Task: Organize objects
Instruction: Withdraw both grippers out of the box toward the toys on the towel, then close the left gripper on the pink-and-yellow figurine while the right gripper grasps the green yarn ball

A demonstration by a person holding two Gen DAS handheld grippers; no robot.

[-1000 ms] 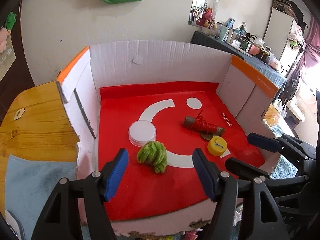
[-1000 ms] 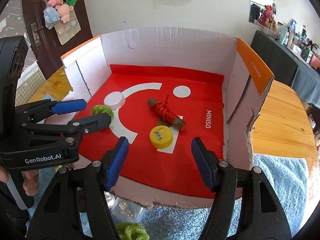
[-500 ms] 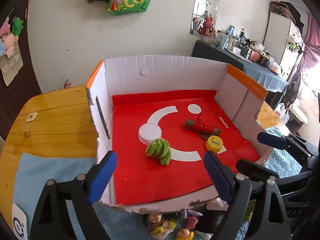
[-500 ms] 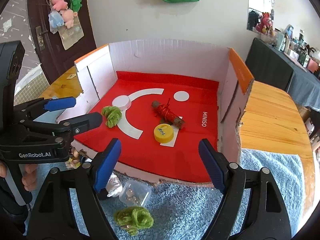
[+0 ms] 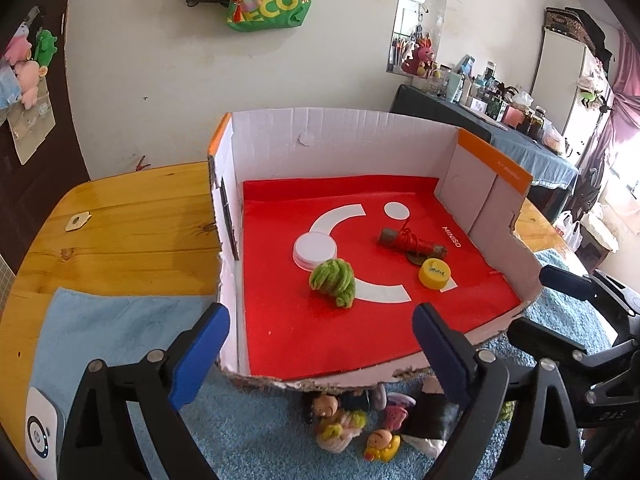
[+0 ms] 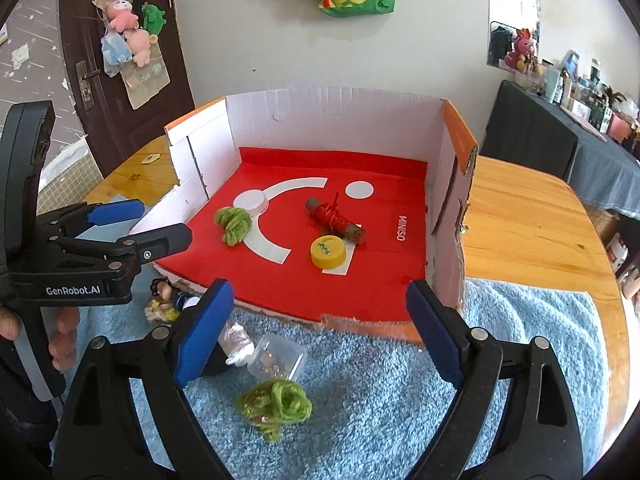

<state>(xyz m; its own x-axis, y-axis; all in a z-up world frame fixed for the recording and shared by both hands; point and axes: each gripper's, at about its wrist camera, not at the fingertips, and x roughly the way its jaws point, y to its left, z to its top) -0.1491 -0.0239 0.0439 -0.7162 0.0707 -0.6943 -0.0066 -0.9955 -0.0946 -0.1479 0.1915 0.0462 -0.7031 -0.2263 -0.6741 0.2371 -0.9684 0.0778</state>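
1. The left gripper [image 5: 320,354] hovers above the torn front edge of the cardboard box [image 5: 340,136], its blue-padded jaws spread wide with nothing between them.
2. The right gripper [image 6: 318,326] hangs over the blue towel [image 6: 520,340] in front of the box, its jaws also spread wide and holding nothing.
3. Inside the box lies a red liner [image 5: 320,336] printed with a white smile.
4. Seen from the left wrist, 4 things rest on the liner: a green yarn bundle [image 5: 334,282] near the centre, a white lid [image 5: 315,250] touching it at 11 o'clock, a stick wrapped in red cord [image 5: 412,242] at 2 o'clock from the bundle, and a yellow cap [image 5: 435,273] just beside the stick at 5 o'clock from it.
5. On the towel outside the box, seen from the right wrist, a second green yarn bundle [image 6: 276,404] lies at 6 o'clock from the box's front edge.
6. A small clear plastic container [image 6: 276,360] sits just at 12 o'clock from that bundle.
7. Small toy figures [image 5: 352,420] lie against the front edge, under the left gripper.
8. The box stands on a wooden table [image 6: 528,220].
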